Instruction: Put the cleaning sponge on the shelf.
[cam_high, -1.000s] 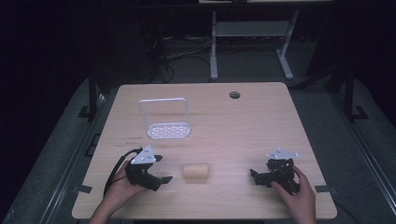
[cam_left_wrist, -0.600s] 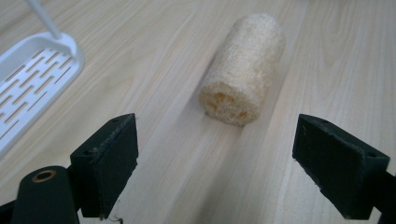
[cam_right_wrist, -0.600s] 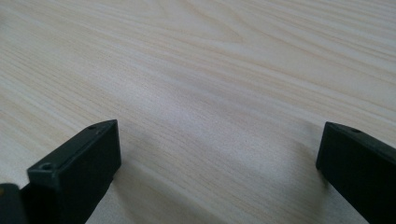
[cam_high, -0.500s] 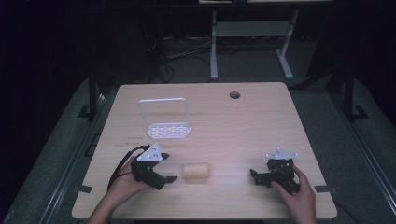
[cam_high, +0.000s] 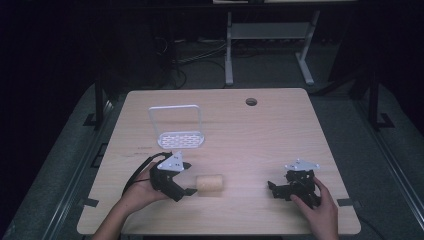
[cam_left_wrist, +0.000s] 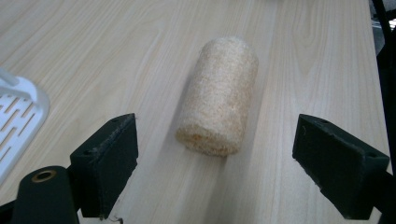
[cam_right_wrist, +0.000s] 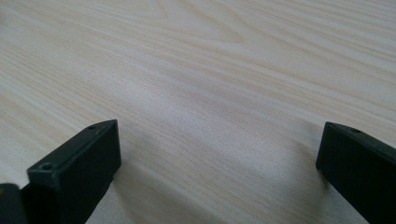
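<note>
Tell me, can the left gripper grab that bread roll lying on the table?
Probably yes. The left gripper is open, the bread roll lies just ahead between its jaws, and nothing stands between them.

One beige sponge roll (cam_high: 210, 183) lies on the worktop (cam_high: 260, 135). One white rack (cam_high: 180, 138) with a slotted base and a single hoop handle stands there too. Two grippers are in play, the left gripper (cam_high: 186, 181) and the right gripper (cam_high: 272, 187), each with two black jaws. One round hole (cam_high: 251, 101) pierces the worktop's far side.
</note>
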